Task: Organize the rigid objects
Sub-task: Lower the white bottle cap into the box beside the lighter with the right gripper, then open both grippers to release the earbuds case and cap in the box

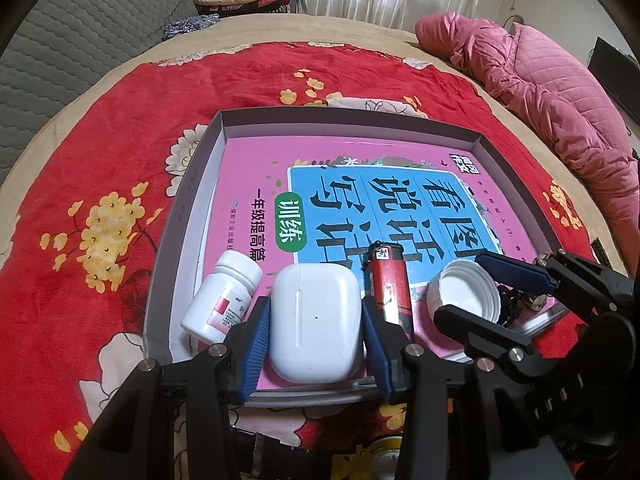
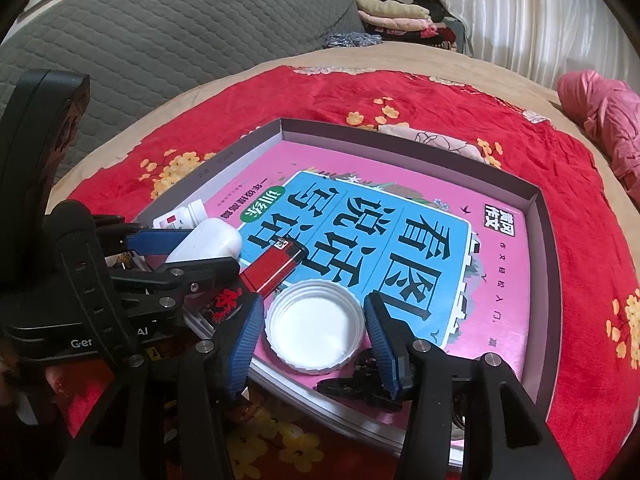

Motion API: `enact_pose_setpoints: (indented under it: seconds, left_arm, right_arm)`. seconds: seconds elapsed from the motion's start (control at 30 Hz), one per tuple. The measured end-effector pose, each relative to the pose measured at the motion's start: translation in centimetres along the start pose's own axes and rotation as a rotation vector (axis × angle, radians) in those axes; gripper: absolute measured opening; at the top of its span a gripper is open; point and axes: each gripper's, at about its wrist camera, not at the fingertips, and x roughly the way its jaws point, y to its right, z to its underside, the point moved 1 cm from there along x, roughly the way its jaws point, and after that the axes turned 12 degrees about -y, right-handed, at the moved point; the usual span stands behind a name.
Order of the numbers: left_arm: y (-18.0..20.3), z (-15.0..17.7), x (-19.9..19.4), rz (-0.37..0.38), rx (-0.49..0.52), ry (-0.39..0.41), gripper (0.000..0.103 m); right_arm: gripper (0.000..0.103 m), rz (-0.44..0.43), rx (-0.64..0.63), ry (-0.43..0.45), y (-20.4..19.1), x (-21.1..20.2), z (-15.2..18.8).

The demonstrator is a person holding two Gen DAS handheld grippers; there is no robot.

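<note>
At the bottom centre of the left wrist view, the left gripper [image 1: 314,328] has its blue ribbed pads against both sides of the smooth white rounded earbud case [image 1: 314,322], so it appears to be grasping the case, which rests on the near edge of the book as though being set into line. In the right wrist view, bottom centre, the right gripper [image 2: 316,330] straddles the white ribbed plastic bottle cap [image 2: 316,326], lying open side up; a sliver of gap shows at each pad, so its fingers look released around the cap, not pressing it. Between case and cap lies the red and black rectangular lighter [image 1: 392,284], and left of the case the small white plastic pill bottle [image 1: 220,296] lies on its side, its red-patched label too small to read. A small black object, unclear, sits just right of the cap. All form a row along the near edge, probably deliberate sorting. They rest on the pink and blue paperback workbook [image 1: 360,200], printed 看图说话写话, 训练 and 一年级提高篇, inside the shallow grey cardboard box lid [image 1: 348,114] on the red floral blanket [image 1: 100,160]. The left tool body at centre left shows "Ge…AI".
</note>
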Motion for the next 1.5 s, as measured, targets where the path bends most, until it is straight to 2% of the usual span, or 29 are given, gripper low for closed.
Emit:
enact_pose_setpoints:
  seconds: [0.17, 0.6, 1.0, 1.5]
  left_arm:
    - [0.0, 0.0, 0.0, 0.001, 0.0, -0.001, 0.045]
    - [0.7, -1.0, 0.4, 0.034, -0.001, -0.022, 0.045]
    - [0.8, -1.5, 0.5, 0.063, -0.015, -0.028, 0.045]
    - [0.3, -1.3, 0.5, 0.085, -0.024, -0.03, 0.045]
  right_arm:
    - [0.059, -0.002, 0.009, 0.011, 0.1, -0.2, -0.1]
    - [0.061, 0.018, 0.067, 0.079, 1.2, -1.6, -0.6]
    - [0.061, -0.032, 0.192, 0.092, 3.5, -1.9, -0.3]
    - [0.064, -0.024, 0.189, 0.097, 3.4, -1.9, -0.2]
